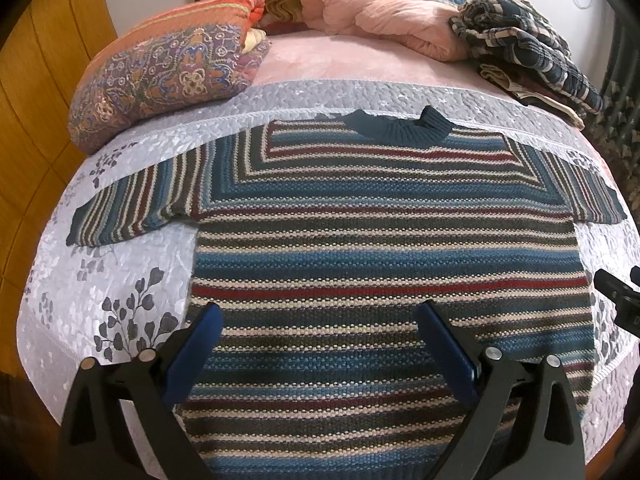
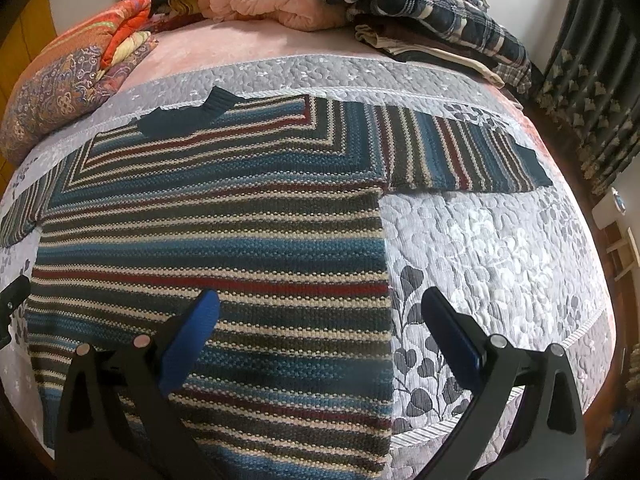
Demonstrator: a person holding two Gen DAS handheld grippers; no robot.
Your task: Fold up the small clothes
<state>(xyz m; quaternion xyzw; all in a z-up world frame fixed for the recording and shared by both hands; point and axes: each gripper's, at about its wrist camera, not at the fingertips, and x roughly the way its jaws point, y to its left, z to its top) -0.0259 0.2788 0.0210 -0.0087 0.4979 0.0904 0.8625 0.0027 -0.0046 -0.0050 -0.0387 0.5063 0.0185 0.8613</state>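
Right gripper, jaws apart, straddled the striped knitted sweater's right edge; left gripper, also apart, sat mid-hem. We'd fold the right sleeve first.

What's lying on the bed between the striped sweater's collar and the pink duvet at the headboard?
Nothing loose: left wrist view shows only grey quilt and pink sheet between the sweater collar and the pink duvet.

Both wrist cameras hover close over the foot of the bed, looking toward 12 o'clock at the headboard. The left view sits over the striped blue, red and cream knitted sweater; the right view sits further toward 3 o'clock. Both share it.
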